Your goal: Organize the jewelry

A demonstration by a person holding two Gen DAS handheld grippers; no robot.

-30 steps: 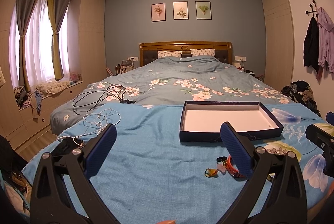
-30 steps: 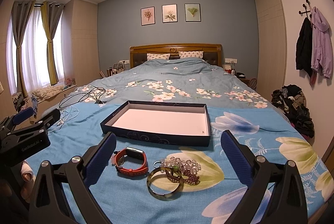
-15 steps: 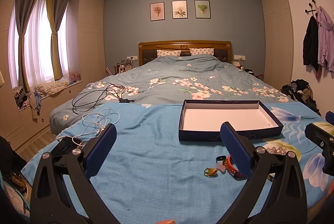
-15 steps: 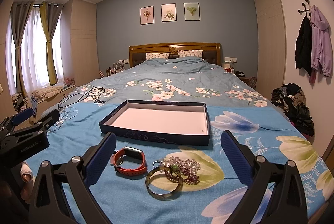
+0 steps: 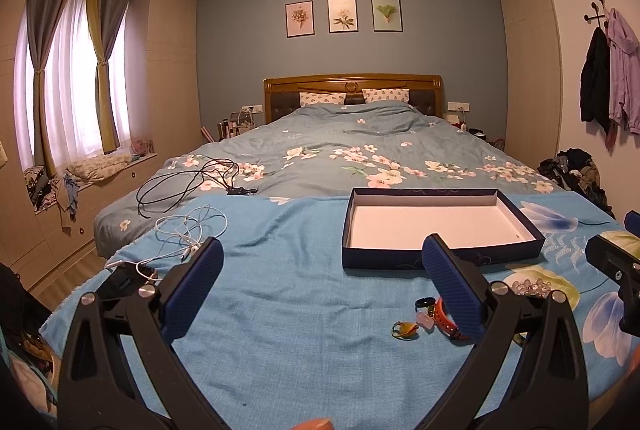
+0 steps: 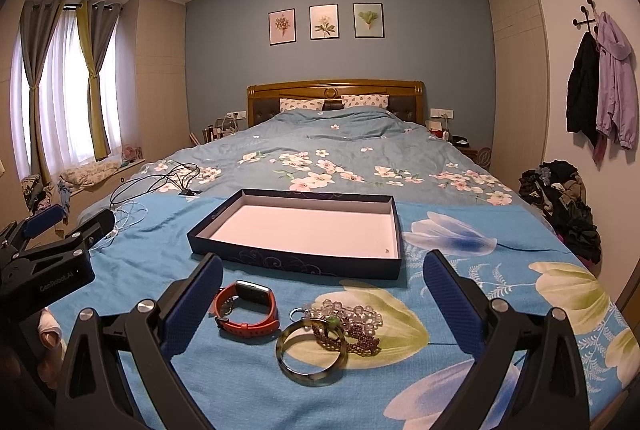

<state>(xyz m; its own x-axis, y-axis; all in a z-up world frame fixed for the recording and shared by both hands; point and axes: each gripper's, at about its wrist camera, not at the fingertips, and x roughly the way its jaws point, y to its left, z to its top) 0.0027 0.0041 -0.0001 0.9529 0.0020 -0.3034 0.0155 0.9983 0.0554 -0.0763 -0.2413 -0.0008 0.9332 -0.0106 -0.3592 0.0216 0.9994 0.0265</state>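
Observation:
An empty dark blue box with a white floor (image 6: 304,230) lies on the blue blanket, also in the left wrist view (image 5: 436,226). In front of it lie an orange watch (image 6: 248,308), a greenish bangle (image 6: 310,352), clear beads (image 6: 352,312) and a dark beaded piece (image 6: 352,338). The left wrist view shows a small black ring (image 5: 425,304) and a yellow trinket (image 5: 405,329). My right gripper (image 6: 320,278) is open above the jewelry. My left gripper (image 5: 320,262) is open and empty, left of the pile.
White earphone wires (image 5: 188,230) and a black cable (image 5: 188,181) lie on the bed at the left, with a dark phone (image 5: 124,280) near the blanket's corner. A clothes heap (image 6: 564,197) sits by the right wall. The bed edge is close in front.
Both grippers have shifted only slightly; the views have barely changed. Nothing was picked up or moved.

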